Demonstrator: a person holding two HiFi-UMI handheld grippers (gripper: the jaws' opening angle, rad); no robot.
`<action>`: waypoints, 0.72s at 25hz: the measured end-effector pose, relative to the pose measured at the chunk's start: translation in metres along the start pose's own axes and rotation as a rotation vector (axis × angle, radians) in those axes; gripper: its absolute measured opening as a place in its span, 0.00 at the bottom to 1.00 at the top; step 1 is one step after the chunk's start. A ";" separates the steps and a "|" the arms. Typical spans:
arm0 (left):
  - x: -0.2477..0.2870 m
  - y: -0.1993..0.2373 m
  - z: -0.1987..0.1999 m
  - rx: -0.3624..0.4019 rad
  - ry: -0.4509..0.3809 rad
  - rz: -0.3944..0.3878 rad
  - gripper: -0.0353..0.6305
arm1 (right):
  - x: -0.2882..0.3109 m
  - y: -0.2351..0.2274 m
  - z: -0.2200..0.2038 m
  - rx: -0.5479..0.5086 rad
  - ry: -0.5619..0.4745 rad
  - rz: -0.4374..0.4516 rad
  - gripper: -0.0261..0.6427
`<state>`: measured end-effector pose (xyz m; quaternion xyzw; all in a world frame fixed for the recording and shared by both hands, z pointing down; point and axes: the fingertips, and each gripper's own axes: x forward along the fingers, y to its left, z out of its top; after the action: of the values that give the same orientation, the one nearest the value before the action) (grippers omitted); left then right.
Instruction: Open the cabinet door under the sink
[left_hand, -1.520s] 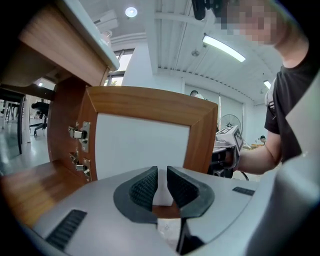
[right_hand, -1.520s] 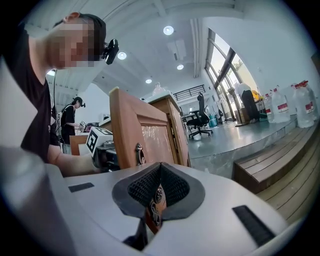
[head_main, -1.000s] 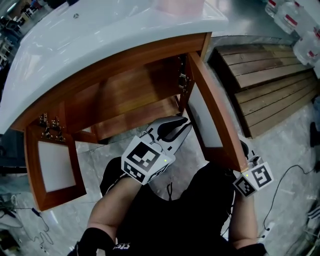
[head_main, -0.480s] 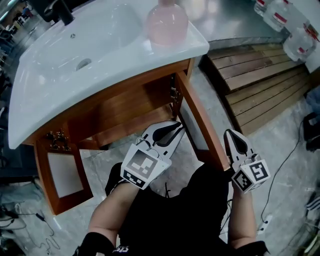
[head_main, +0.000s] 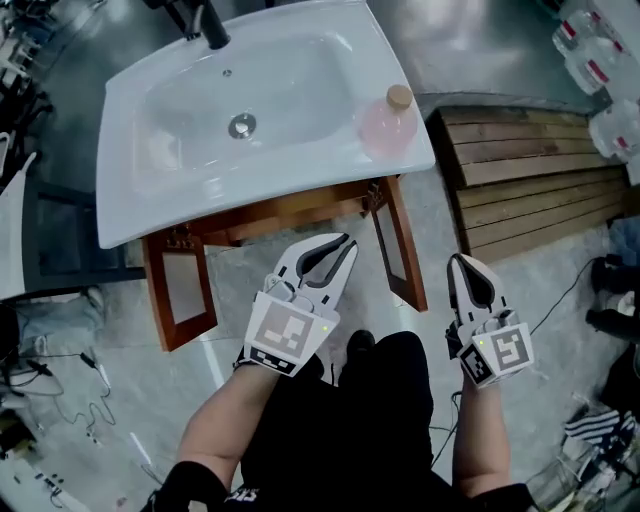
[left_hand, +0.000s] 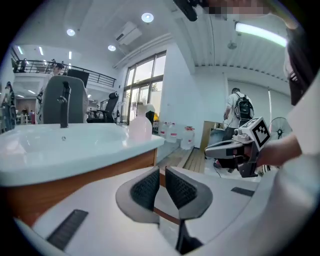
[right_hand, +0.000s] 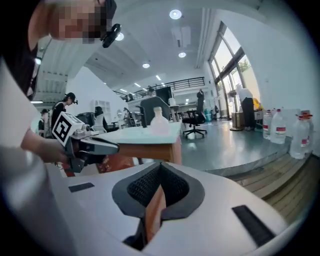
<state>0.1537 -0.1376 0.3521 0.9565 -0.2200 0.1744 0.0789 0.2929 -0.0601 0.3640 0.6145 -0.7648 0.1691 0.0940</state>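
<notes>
The white sink (head_main: 270, 195) sits on a brown wooden cabinet. Both cabinet doors hang open, the left door (head_main: 178, 290) and the right door (head_main: 403, 250) swung out toward me. My left gripper (head_main: 340, 245) hovers in front of the opening between the doors, touching nothing. Its pads stand a narrow gap apart with nothing between them (left_hand: 162, 172). My right gripper (head_main: 463, 263) is held just right of the right door, apart from it, with its pads pressed together and empty (right_hand: 160, 167). Both grippers point roughly level at the sink's front edge (left_hand: 100, 160).
A pink bottle (head_main: 386, 120) stands on the sink's right corner and a black faucet (head_main: 205, 25) at the back. A slatted wooden platform (head_main: 530, 185) lies to the right, with water jugs (head_main: 590, 45) beyond. Cables (head_main: 60, 395) trail over the floor at left.
Both grippers have risen from low by the doors to about sink height. The right gripper has come away from the right door's outer edge. The head view now looks down on the whole basin.
</notes>
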 end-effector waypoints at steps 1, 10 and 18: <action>-0.011 0.000 0.015 -0.015 0.004 0.019 0.13 | -0.001 0.015 0.017 -0.013 0.005 0.045 0.06; -0.115 -0.020 0.133 -0.109 0.011 0.139 0.12 | -0.037 0.150 0.158 -0.033 0.001 0.321 0.06; -0.189 -0.042 0.185 -0.104 -0.032 0.206 0.12 | -0.086 0.207 0.230 -0.064 -0.072 0.411 0.06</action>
<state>0.0682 -0.0683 0.1076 0.9261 -0.3273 0.1546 0.1066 0.1264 -0.0290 0.0916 0.4481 -0.8818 0.1382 0.0495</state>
